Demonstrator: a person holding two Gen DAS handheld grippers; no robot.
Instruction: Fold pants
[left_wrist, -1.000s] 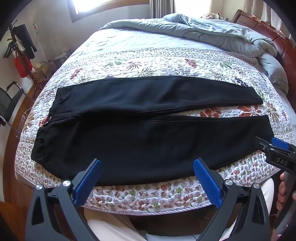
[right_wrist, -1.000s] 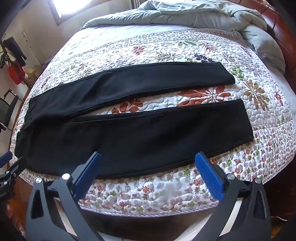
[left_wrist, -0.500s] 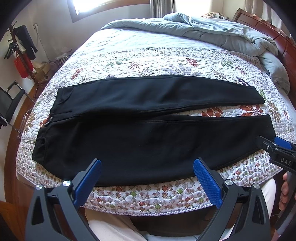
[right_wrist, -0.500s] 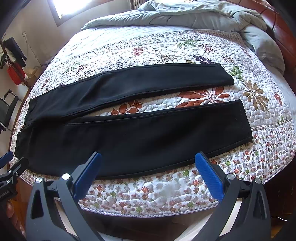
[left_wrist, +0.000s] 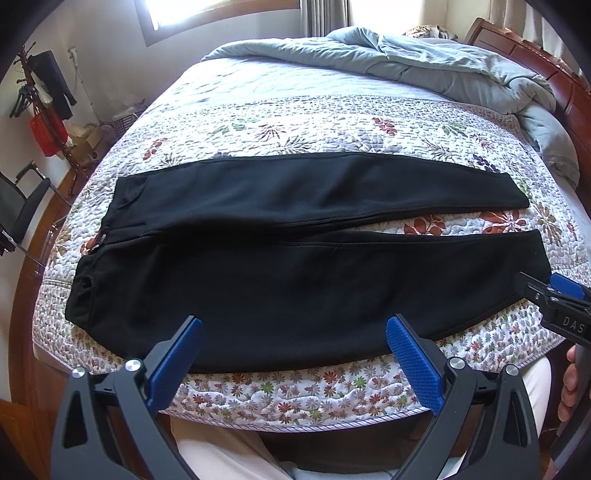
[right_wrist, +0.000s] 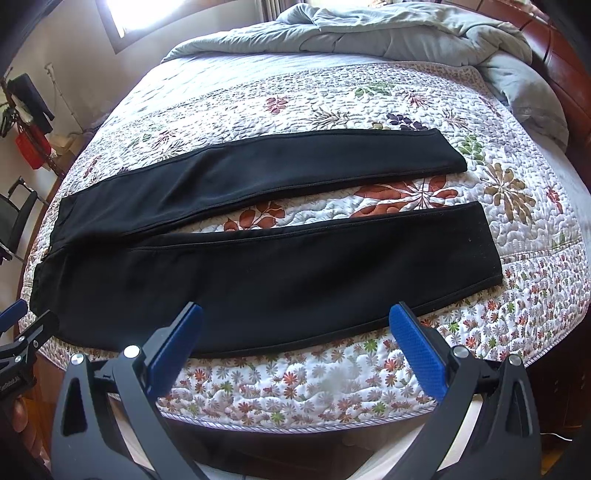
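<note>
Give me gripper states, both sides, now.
Left gripper: open, holding nothing, above the black pants.
Right gripper: open, holding nothing.

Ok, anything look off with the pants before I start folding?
Nothing stands out. The black pants lie flat on the floral quilt, legs slightly spread, no bunching. Both grippers, left and right, are open and clear of the fabric.

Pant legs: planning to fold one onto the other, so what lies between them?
Only bare floral quilt shows between the far leg and near leg, clearest in the right wrist view.

Left gripper (left_wrist: 293, 352) fingers spread wide, empty; right gripper (right_wrist: 295, 347) likewise, level beside it
</note>
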